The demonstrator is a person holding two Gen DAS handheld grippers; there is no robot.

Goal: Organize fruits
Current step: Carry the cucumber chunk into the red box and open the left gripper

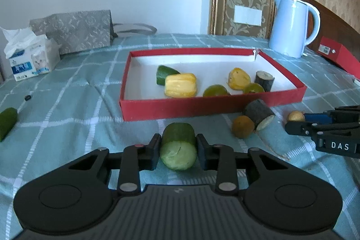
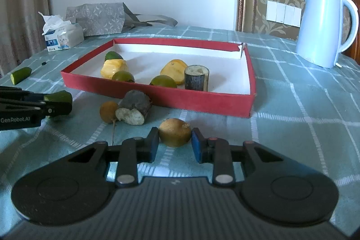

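Observation:
A red tray (image 1: pixel 171 106) (image 2: pixel 202 100) with a white floor holds several fruit pieces: a cucumber piece, yellow chunks, green limes and a dark sugarcane stub. My left gripper (image 1: pixel 178 150) is shut on a cucumber piece (image 1: pixel 178 143) resting on the cloth in front of the tray. My right gripper (image 2: pixel 175 142) has its jaws around a small brown fruit (image 2: pixel 175 132); the left pad touches it, the right pad stands a little off. A sugarcane piece (image 2: pixel 133 107) and another brown fruit (image 2: pixel 108 111) lie between the grippers. Another cucumber piece (image 1: pixel 7 123) lies far left.
A light-blue kettle (image 1: pixel 292 26) (image 2: pixel 324 28) stands at the back right. A tissue pack (image 1: pixel 31 57) and a grey bag (image 1: pixel 76 30) sit at the back left. A red lid (image 1: pixel 339 55) lies at the far right. A green checked cloth (image 1: pixel 78 87) covers the table.

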